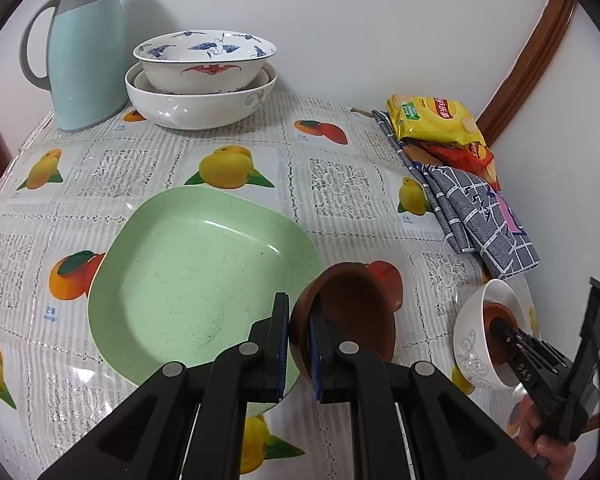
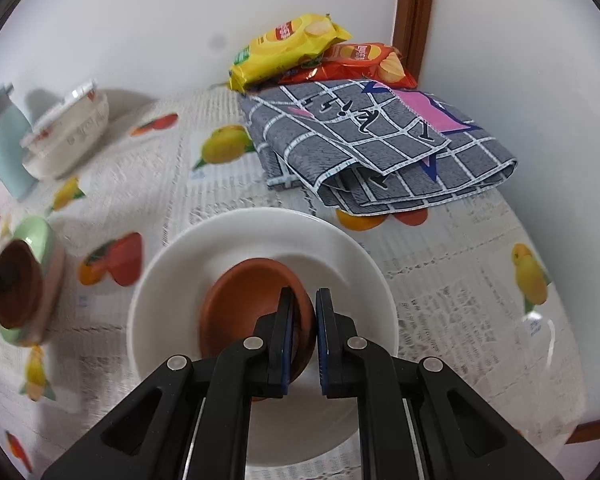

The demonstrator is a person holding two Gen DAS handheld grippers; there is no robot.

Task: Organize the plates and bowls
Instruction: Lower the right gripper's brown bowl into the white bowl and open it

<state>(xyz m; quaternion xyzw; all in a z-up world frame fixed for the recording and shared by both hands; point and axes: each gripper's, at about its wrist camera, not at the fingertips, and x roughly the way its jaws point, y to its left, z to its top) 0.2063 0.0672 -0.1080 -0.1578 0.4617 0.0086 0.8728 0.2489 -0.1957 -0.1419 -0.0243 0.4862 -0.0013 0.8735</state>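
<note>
In the left wrist view my left gripper (image 1: 300, 304) is shut on the rim of a small brown bowl (image 1: 352, 312). The bowl is tilted and held at the right edge of a green plate (image 1: 188, 280) lying on the table. In the right wrist view my right gripper (image 2: 306, 298) is shut on the rim of a second brown bowl (image 2: 248, 304), which sits inside a white bowl (image 2: 340, 264). The left wrist view shows that white bowl (image 1: 472, 344) at the far right, with the right gripper (image 1: 498, 326) reaching into it.
At the back, a blue-patterned bowl (image 1: 204, 60) is nested in a large white bowl (image 1: 200, 104) beside a pale blue jug (image 1: 84, 48). A folded grey cloth (image 2: 372, 140) and snack bags (image 2: 292, 48) lie by the wall. A fruit-print cloth (image 1: 236, 168) covers the table.
</note>
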